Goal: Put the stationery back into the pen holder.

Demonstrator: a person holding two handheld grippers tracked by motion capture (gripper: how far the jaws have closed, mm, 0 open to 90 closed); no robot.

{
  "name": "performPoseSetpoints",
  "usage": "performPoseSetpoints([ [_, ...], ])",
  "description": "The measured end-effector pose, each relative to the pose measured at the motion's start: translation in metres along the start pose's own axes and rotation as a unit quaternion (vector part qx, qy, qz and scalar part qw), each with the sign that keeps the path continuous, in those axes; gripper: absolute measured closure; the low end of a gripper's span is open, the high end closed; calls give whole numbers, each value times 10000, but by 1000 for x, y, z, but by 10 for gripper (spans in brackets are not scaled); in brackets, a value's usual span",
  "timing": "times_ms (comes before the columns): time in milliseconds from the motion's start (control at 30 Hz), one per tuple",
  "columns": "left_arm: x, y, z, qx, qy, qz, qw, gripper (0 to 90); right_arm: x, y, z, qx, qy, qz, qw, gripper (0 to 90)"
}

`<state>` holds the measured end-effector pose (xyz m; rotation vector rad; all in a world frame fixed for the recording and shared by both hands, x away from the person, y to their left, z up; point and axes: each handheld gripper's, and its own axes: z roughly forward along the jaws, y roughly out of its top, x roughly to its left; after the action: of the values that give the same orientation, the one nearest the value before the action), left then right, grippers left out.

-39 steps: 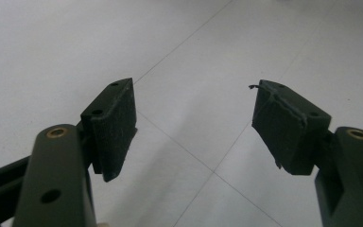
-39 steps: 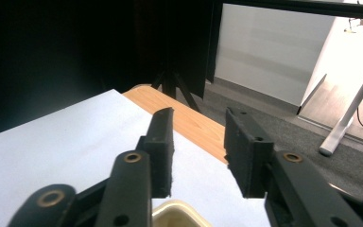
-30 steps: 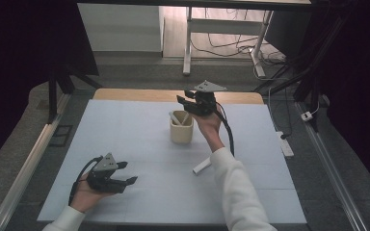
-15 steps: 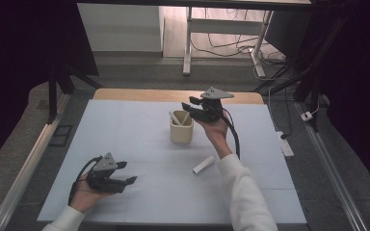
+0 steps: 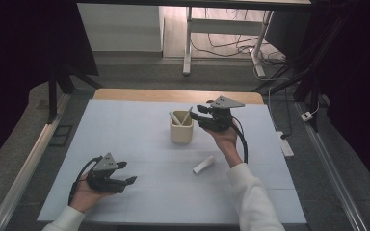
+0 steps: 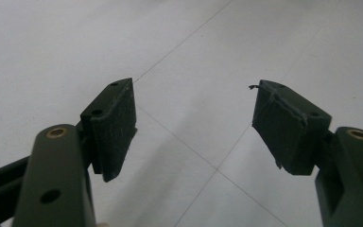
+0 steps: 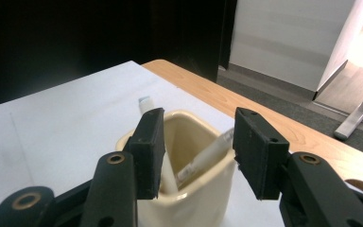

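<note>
Drawing back from the cup, your right gripper has let go of the stick that now leans inside it, so that one looks delivered. Its jaws have just been opening, half-wide and empty. Behind your wrist, another tube waits.

— What sort of place is this looking like?
— A lab or test room: a pale sheet is covering the wooden worktop, dark curtains are hanging at both sides, and cables are trailing over the grey floor beyond the far edge.
</note>
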<state>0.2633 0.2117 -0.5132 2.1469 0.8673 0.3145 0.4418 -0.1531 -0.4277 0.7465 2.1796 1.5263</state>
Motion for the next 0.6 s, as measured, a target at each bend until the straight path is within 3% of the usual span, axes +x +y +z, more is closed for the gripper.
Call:
performPoseSetpoints([
  [400,0,-1,1,28,19,-13,10000,307,4,-14,-28,77,120,-140,9998,514],
  [600,0,-1,2,39,24,-27,10000,307,7,-20,-38,310,81,-304,9990,501],
])
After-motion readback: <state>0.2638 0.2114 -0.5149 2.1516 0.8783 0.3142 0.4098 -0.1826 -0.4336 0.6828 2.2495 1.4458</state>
